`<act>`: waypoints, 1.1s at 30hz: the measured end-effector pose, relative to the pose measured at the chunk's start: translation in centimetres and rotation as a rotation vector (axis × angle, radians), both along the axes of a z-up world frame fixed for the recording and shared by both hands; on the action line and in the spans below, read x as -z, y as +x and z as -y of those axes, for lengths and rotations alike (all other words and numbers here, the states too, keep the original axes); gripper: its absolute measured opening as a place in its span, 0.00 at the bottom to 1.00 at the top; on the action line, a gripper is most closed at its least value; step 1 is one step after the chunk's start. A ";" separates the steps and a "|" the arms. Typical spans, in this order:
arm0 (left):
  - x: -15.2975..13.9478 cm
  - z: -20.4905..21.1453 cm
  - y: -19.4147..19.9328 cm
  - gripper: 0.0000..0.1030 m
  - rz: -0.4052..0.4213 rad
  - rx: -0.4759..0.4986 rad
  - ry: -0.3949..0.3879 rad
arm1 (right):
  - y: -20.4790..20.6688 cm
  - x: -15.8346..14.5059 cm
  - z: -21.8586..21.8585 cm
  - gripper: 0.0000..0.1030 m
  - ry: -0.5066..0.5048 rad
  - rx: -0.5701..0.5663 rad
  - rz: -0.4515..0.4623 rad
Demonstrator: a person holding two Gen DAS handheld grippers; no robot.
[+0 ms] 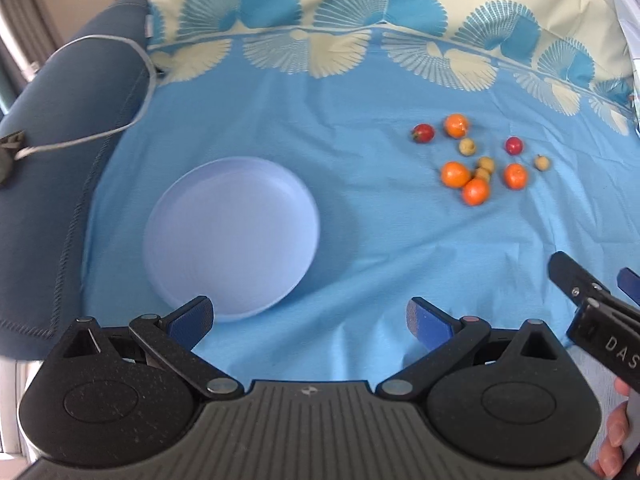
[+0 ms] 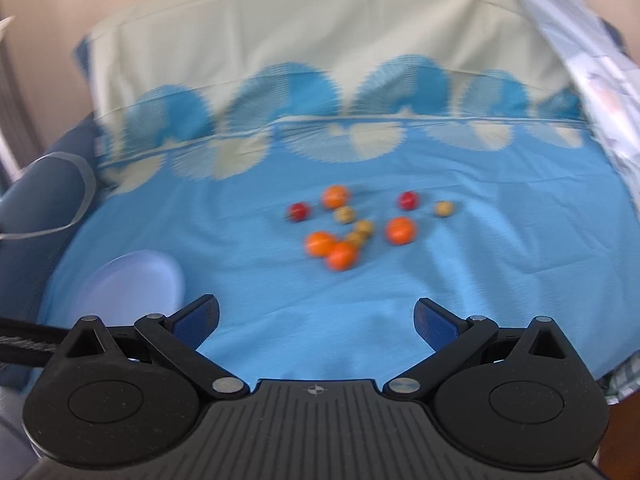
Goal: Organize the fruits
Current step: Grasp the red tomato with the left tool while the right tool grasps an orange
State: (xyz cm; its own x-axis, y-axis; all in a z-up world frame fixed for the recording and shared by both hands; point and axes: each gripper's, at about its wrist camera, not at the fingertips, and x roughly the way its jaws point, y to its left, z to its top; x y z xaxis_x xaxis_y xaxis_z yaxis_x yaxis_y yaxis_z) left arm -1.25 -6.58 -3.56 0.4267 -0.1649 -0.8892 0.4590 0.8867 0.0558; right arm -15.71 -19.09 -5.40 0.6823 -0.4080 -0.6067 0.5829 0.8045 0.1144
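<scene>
A pale lilac plate [image 1: 192, 280] lies empty on the blue cloth, just ahead and left of my left gripper [image 1: 310, 320], which is open and empty. A cluster of small fruits lies far right: several orange ones [image 1: 455, 174], two red ones [image 1: 423, 133] and several small tan ones [image 1: 467, 146]. My right gripper [image 2: 316, 320] is open and empty, facing the same cluster [image 2: 340, 256] from a distance; the plate [image 2: 120, 288] is at its lower left. The right gripper also shows in the left wrist view [image 1: 592, 280].
A blue cloth [image 1: 360, 240] with a fan pattern covers the surface. A dark blue cushion [image 1: 60, 160] with a grey cord [image 1: 132, 52] borders the left side. A patterned sheet [image 2: 592, 80] hangs at the far right.
</scene>
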 end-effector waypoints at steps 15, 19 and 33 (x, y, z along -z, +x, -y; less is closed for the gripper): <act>9.2 18.0 14.0 1.00 -0.013 0.107 0.046 | 10.7 11.9 15.6 0.99 -0.130 0.092 -0.150; 12.3 21.7 16.9 1.00 -0.024 0.167 0.105 | 13.4 14.3 17.2 0.99 -0.105 0.058 -0.186; 12.0 23.6 18.0 0.29 0.030 0.209 0.020 | 12.8 14.7 17.7 0.36 -0.120 0.043 -0.077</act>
